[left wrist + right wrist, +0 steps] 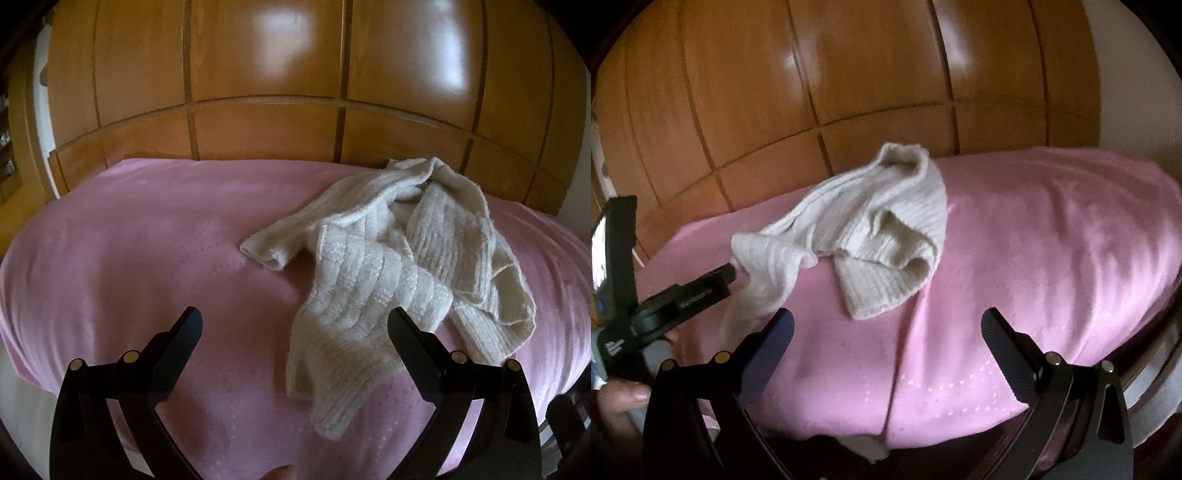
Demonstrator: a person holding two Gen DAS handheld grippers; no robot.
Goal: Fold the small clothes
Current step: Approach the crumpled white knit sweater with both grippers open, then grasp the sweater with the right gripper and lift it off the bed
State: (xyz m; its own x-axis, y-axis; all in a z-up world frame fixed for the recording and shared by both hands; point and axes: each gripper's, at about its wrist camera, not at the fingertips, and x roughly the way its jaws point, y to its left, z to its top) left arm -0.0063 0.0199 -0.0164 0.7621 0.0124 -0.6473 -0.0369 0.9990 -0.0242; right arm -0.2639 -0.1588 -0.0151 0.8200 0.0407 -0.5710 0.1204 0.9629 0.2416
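A cream ribbed knit sweater (pixel 369 266) lies crumpled on a pink blanket (pixel 147 240). One sleeve reaches left and another part trails toward the near edge. My left gripper (pixel 295 325) is open just above the blanket, and its right finger overlaps the sweater's near end. In the right wrist view the same sweater (pixel 871 221) sits at the far left of the blanket (pixel 1052 240). There the left gripper (pixel 735 273) comes in from the left with its tip against the trailing sleeve. My right gripper (pixel 888 321) hangs open over bare blanket, short of the sweater.
Glossy wooden panelled doors (pixel 266 74) rise right behind the blanket and also fill the back of the right wrist view (pixel 775 92). The blanket drops off at its near edge (pixel 849 432). A person's hand (pixel 620 398) holds the left gripper's handle at the lower left.
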